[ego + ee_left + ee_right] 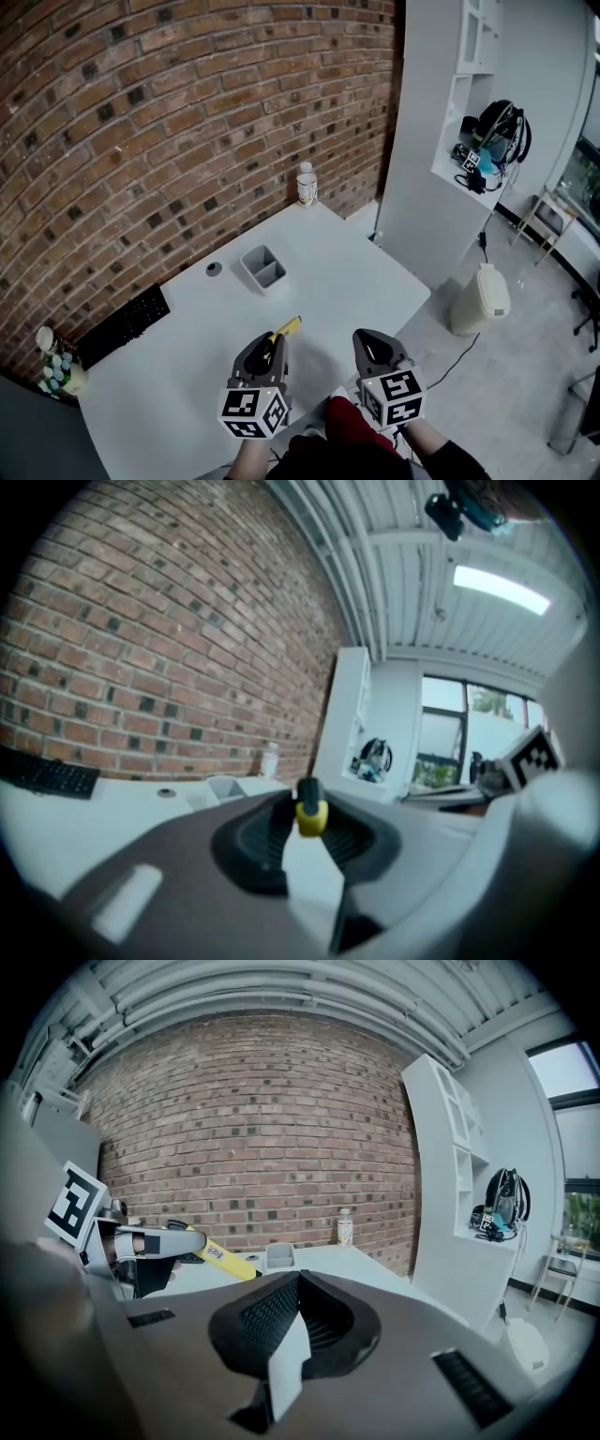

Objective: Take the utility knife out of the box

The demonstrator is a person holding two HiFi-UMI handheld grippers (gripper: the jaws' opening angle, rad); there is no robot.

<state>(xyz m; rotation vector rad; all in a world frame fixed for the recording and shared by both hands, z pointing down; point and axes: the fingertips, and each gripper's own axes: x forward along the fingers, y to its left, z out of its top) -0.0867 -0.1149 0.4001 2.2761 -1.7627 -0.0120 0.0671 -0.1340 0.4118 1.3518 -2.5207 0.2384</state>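
Note:
My left gripper (269,345) is shut on the yellow-and-black utility knife (287,329), which sticks out forward past its jaws above the white table (337,272). In the left gripper view the knife's yellow end (310,816) sits between the pads. The right gripper view shows the knife (221,1259) held by the left gripper (150,1242) at its left. The small grey box (262,267) stands farther back on the table, apart from both grippers, also seen as the box (279,1256). My right gripper (377,352) is beside the left one, its jaws together with nothing between them.
A white bottle (307,184) stands at the table's far corner by the brick wall. A black keyboard (123,327) lies at the left, a small round disc (214,269) near the box. A white bin (480,300) and a white shelf unit (450,141) are to the right.

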